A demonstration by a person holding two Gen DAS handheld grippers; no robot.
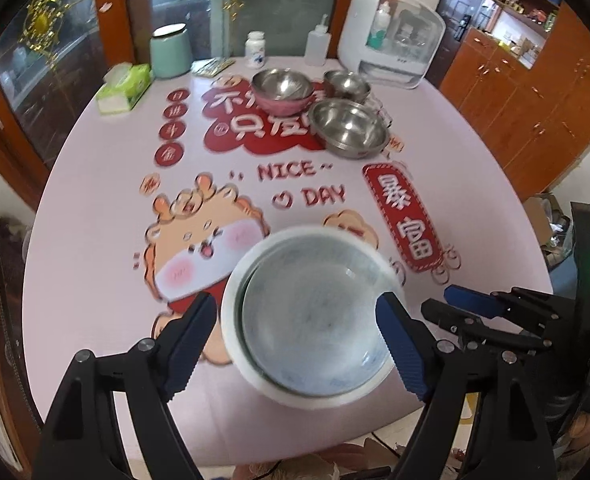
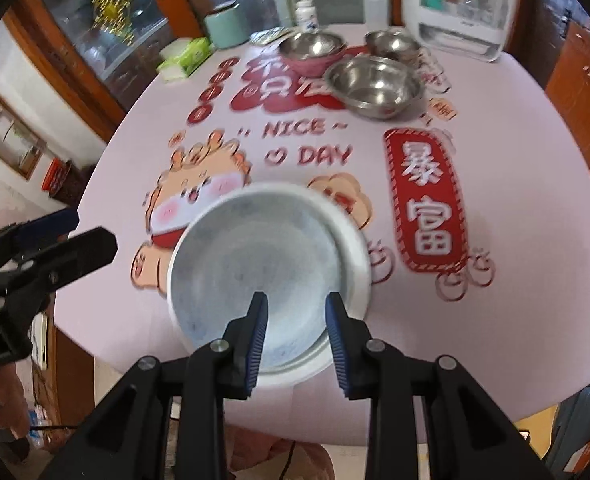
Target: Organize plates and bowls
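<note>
Near the table's front edge sits a white dish (image 1: 235,320) with a pale blue-grey bowl (image 1: 311,320) nested in it, off-centre. My left gripper (image 1: 297,300) hovers above it, open wide, a finger on each side and neither pad touching. The same stack (image 2: 255,256) appears in the right wrist view under my right gripper (image 2: 297,300), which is open with a narrow gap and nothing between its pads. Each gripper shows in the other's view: the right gripper (image 1: 455,304) beside the dish, the left gripper (image 2: 55,240) at the left. Far across the table stand a large steel bowl (image 1: 349,128), a steel bowl in a pink bowl (image 1: 283,88) and a small steel bowl (image 1: 345,84).
The round pink tablecloth (image 1: 95,220) bears cartoon prints. At its far edge are a tissue box (image 1: 123,88), a teal canister (image 1: 171,52), a white pill bottle (image 1: 255,50), a squeeze bottle (image 1: 317,46) and a white appliance (image 1: 391,40). Wooden cabinets (image 1: 535,100) stand to the right.
</note>
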